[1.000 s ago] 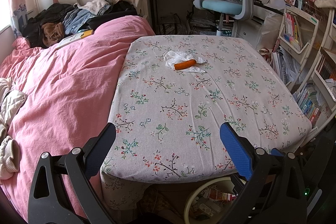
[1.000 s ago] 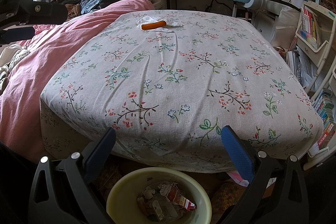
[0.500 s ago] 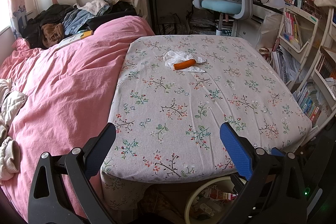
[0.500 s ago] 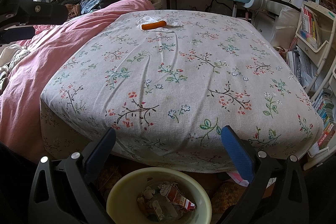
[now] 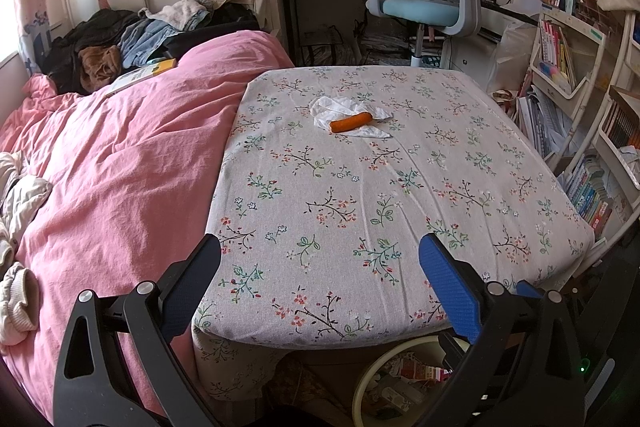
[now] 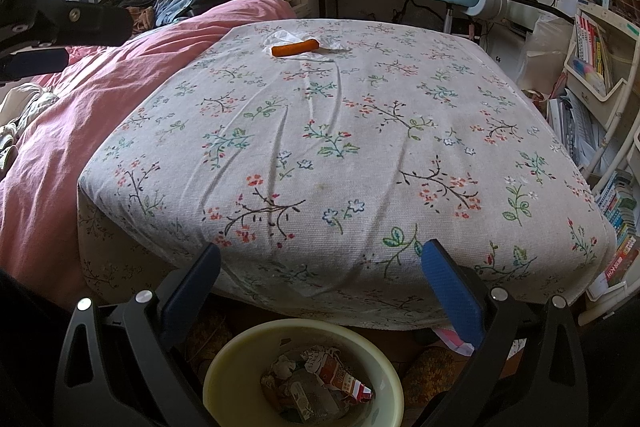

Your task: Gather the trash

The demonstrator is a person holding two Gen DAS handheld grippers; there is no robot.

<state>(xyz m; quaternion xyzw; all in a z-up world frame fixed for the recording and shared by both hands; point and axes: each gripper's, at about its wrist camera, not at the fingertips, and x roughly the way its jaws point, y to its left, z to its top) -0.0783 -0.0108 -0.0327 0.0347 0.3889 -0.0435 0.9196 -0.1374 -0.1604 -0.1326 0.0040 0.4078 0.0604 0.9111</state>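
Flowered table [image 5: 360,187] holds a sausage [image 5: 350,122] on tissue [image 5: 332,107]; both tools [image 5: 320,267] [image 6: 320,271] gape empty above the bin [image 6: 224,383].

We hold our left gripper [image 5: 320,267] level with its blue-padded fingers [image 5: 448,283] spread wide and empty. Our right gripper [image 6: 320,273] sits lower, likewise spread and empty.
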